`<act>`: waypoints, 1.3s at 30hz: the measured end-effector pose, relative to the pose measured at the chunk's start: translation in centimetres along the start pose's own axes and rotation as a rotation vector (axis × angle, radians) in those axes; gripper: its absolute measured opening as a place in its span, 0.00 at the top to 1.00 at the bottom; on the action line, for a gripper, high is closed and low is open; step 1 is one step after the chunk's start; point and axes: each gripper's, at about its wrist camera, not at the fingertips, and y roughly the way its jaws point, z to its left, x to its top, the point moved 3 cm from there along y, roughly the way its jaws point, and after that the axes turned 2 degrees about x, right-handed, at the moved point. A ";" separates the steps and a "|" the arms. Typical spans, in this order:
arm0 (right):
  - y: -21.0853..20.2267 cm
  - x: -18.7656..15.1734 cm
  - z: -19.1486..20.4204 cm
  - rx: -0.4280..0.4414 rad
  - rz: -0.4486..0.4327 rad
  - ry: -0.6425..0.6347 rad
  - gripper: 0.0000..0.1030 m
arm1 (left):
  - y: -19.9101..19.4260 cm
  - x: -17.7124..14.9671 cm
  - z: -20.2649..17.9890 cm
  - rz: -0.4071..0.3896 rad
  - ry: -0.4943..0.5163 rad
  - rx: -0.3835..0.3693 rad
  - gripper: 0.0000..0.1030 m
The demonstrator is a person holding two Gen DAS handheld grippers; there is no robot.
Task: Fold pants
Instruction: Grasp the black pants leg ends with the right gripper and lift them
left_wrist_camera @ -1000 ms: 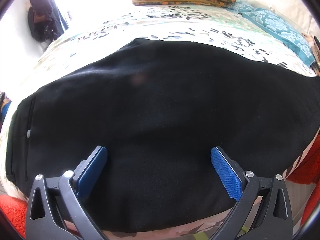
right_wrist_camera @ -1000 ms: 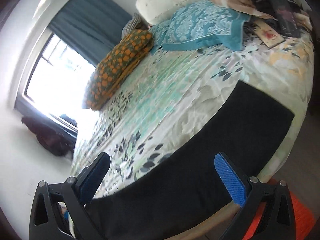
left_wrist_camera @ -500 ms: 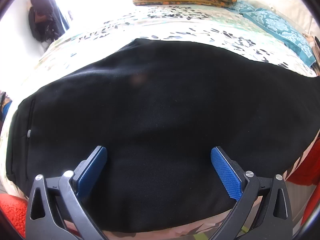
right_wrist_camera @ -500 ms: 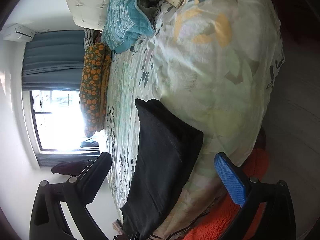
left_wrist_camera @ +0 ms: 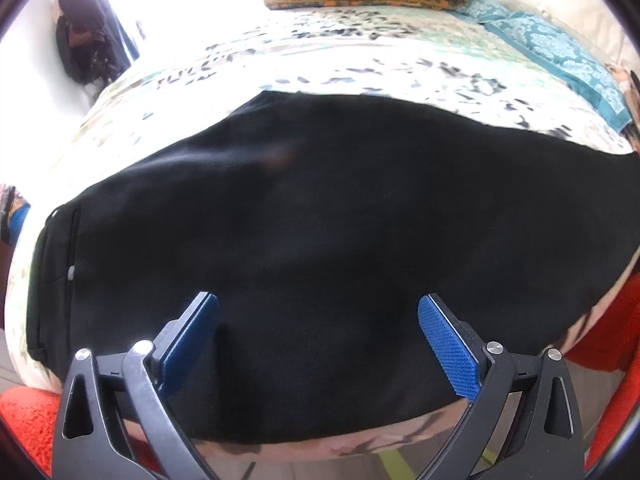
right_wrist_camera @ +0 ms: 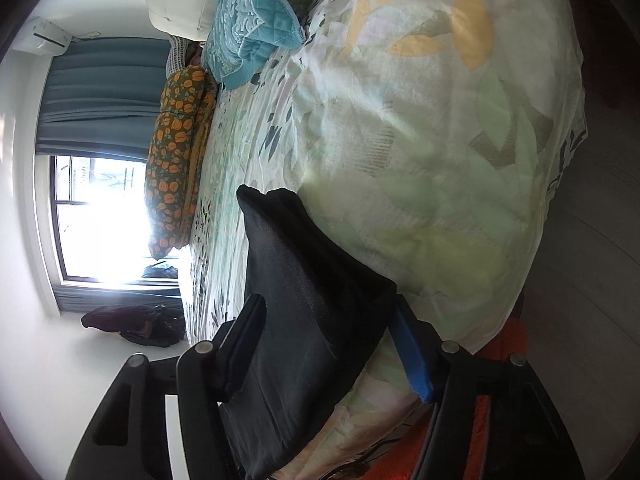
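I see the black pants [left_wrist_camera: 320, 240] lying flat along the near edge of the bed [left_wrist_camera: 360, 64], their hem end at its corner. My left gripper [left_wrist_camera: 318, 324] hangs above them with jaws wide and empty. My right gripper [right_wrist_camera: 326, 344] is closing with the hem end between its fingers; I cannot tell whether they press yet.

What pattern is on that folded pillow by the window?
Orange pumpkins on dark green cover the folded pillow; the right wrist view shows it best.

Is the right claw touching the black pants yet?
Cannot tell. In the right wrist view the closing right claw straddles the pants hem, but no clear contact or gap shows.
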 end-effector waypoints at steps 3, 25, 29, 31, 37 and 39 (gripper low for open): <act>-0.4 -0.1 -0.9 -0.038 0.003 -0.017 0.73 | -2.4 1.4 -5.3 -0.064 0.090 -0.123 0.02; -1.8 -7.2 14.0 0.130 0.037 -0.489 0.79 | -2.6 5.2 -13.3 0.083 0.053 -0.498 0.03; 1.3 -13.6 18.8 0.209 0.134 -0.563 0.79 | -2.8 4.7 -4.0 0.042 -0.124 -0.403 0.03; 3.9 -17.2 20.3 0.239 0.190 -0.574 0.79 | -2.4 3.7 -0.5 0.031 -0.207 -0.376 0.03; 13.3 -28.4 21.9 0.222 0.380 -0.571 0.79 | -0.5 0.2 5.6 0.055 -0.369 -0.342 0.03; 15.9 -31.7 22.4 0.201 0.423 -0.587 0.79 | -0.4 0.1 6.8 0.043 -0.429 -0.370 0.03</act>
